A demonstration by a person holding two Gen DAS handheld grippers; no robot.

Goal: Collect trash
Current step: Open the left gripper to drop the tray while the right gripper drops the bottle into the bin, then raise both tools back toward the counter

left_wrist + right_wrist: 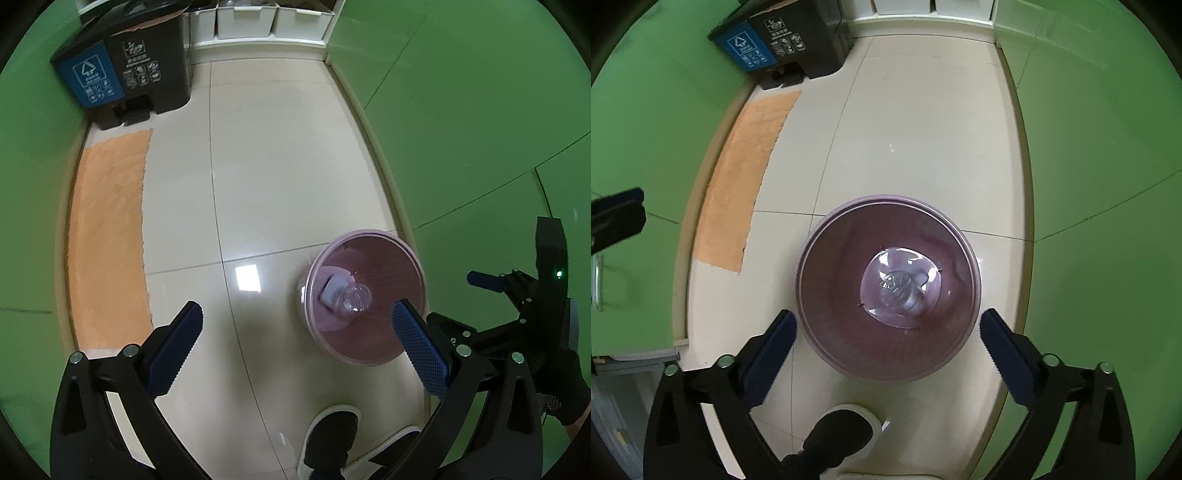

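The clear plastic bottle [899,290], judged light, crushable and slippery, lies in the purple bin [827,343], best taken across its body; both jaws are spread, nothing held.

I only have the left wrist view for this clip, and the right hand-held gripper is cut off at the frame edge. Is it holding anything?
Observer: No. The right wrist view shows the right hand-held gripper open with bare pads, directly above the pink bin.
Operator: Is that bin pushed up against the green wall?
Observer: No. From above, a strip of floor separates the bin from the green wall.
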